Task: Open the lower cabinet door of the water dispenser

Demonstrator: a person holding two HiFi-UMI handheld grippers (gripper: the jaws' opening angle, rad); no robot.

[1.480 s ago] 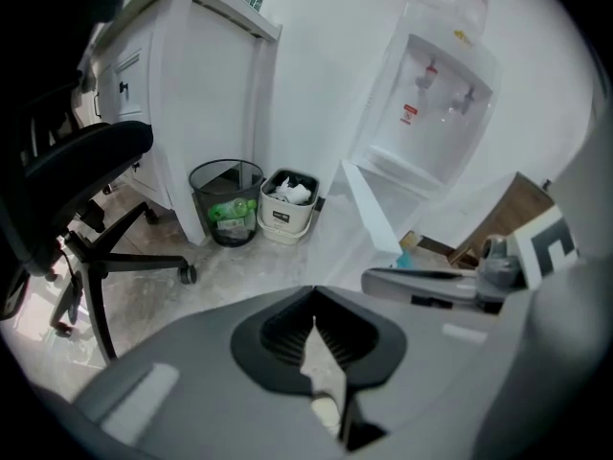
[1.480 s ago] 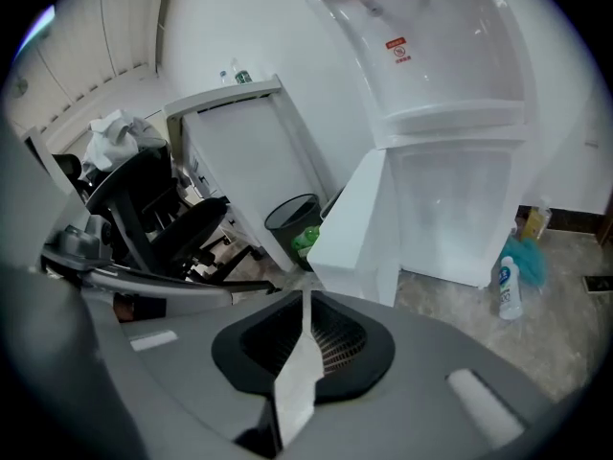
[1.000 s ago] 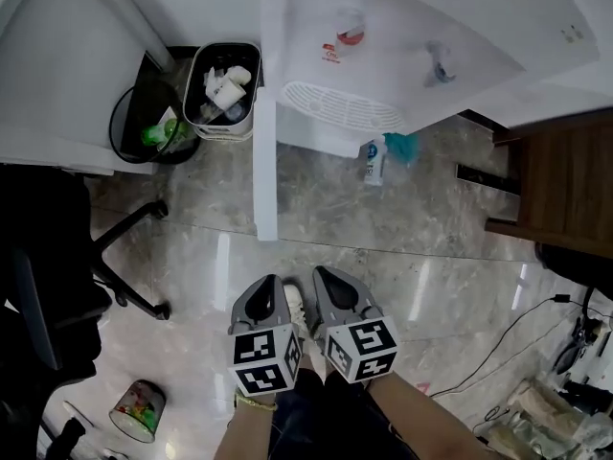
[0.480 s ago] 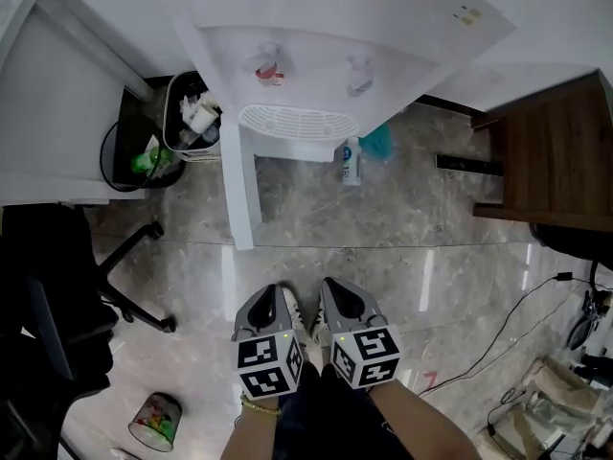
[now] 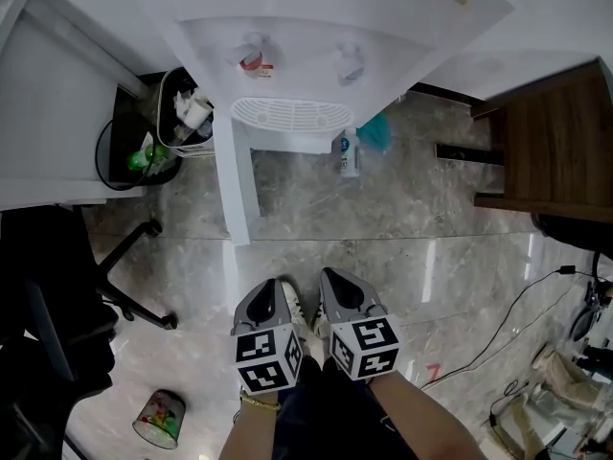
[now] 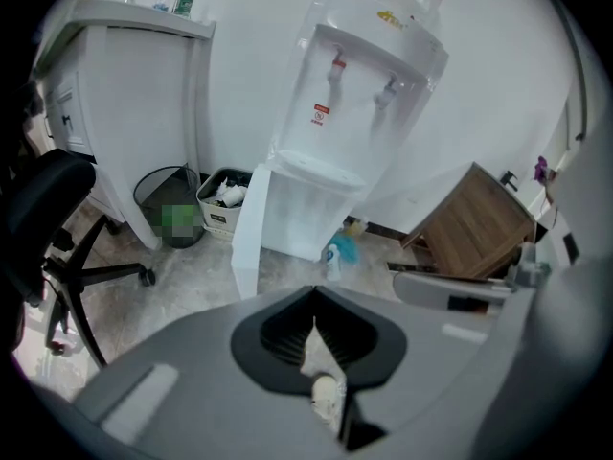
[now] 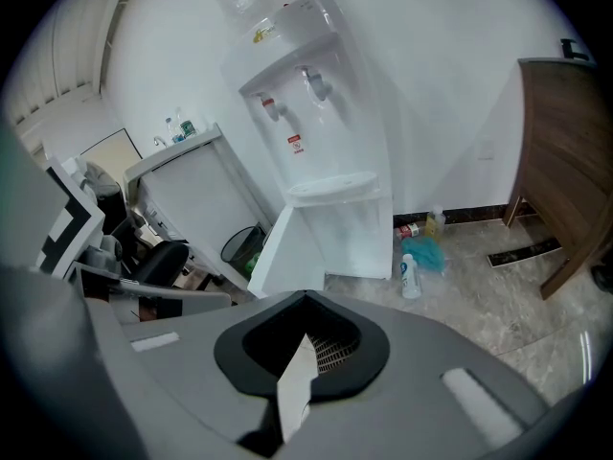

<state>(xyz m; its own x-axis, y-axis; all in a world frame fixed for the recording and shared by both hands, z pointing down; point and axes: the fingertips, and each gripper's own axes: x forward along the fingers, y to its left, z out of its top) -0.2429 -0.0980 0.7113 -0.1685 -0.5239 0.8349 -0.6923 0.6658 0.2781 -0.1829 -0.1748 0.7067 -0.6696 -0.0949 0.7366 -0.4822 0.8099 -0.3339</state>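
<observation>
Overhead first, looking steeply down at the water dispenser [image 5: 297, 27] backed against the wall at the far edge of the floor [image 5: 402, 218]. Seeing its lower cabinet door [image 5: 238, 185] standing wide open, attached at the corner nearest the bins and reaching out across the floor toward the grippers. Holding the left gripper [image 5: 271, 293] and the right gripper [image 5: 333, 286] side by side near the floor's near edge, well apart from the door, both pointing at the dispenser. Noting a white waste bin [image 5: 192, 113] and a black bin [image 5: 129, 147] beside the dispenser, a white bottle [image 5: 347, 153] on its other side, a wooden cabinet [image 5: 551, 151] at the floor's right edge and an office chair [image 5: 57, 295] at the left edge.

Next, looking along the left gripper [image 6: 316, 329] in its own view. Finding the jaws pressed together, pinching nothing. Facing the water dispenser [image 6: 354, 94] with the lower cabinet door [image 6: 247, 228] angled out to one side, the white waste bin [image 6: 225, 199] and black bin [image 6: 168, 199] beyond it, and the wooden cabinet [image 6: 474, 223] opposite.

Lastly, looking along the right gripper [image 7: 305, 353] in its own view. Finding these jaws closed tight too, gripping nothing. Seeing the water dispenser [image 7: 316, 132] upright at the wall, the lower cabinet door [image 7: 287, 247] swung clear of the cabinet front, and the white bottle [image 7: 409, 276] on the floor nearby.
</observation>
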